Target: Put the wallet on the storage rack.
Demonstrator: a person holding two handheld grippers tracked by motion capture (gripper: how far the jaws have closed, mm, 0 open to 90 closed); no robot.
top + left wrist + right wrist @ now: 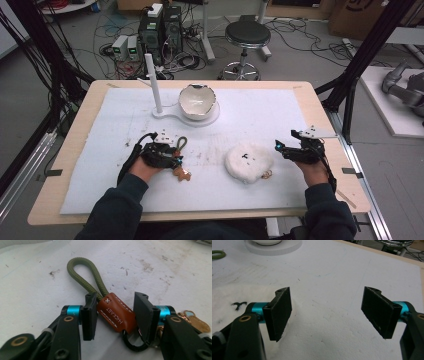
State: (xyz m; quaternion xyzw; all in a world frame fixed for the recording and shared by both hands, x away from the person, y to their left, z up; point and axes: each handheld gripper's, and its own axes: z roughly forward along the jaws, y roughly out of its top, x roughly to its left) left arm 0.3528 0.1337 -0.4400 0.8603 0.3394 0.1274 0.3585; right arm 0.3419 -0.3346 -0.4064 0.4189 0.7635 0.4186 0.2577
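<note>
Keychain (115, 316): a brown leather tab with an olive cord loop, a black ring and brass keys; it lies flat on the white foam mat, just left of the fluffy white pad (248, 162), which serves as the landmark here.
Left hand-held gripper (115, 315): about half open, one pad on each side of the leather tab. The near pad looks just short of the leather and the far pad stands clear of it, so nothing is clamped.
Step in hand: I judge this to be the grasp of the keychain, with the jaws set around the tab but not yet pressing.
Next move: it calls for closing squarely on the leather tab, not on the cord or the ring, then lifting so that the keys hang free of the mat.
Left hand pose: the forearm comes in from the near edge of the table left of the pad, with the hand low over the mat and the jaws pointing away and level.
Right hand-held gripper (327, 312): wide open and empty, resting just right of the pad, jaws aimed across it.
White stand (186, 114): a round base with an upright post and a white bowl (197, 101), beyond the pad toward the far edge.
Table (320, 120): a wooden top covered by the foam mat (270, 115).
</note>
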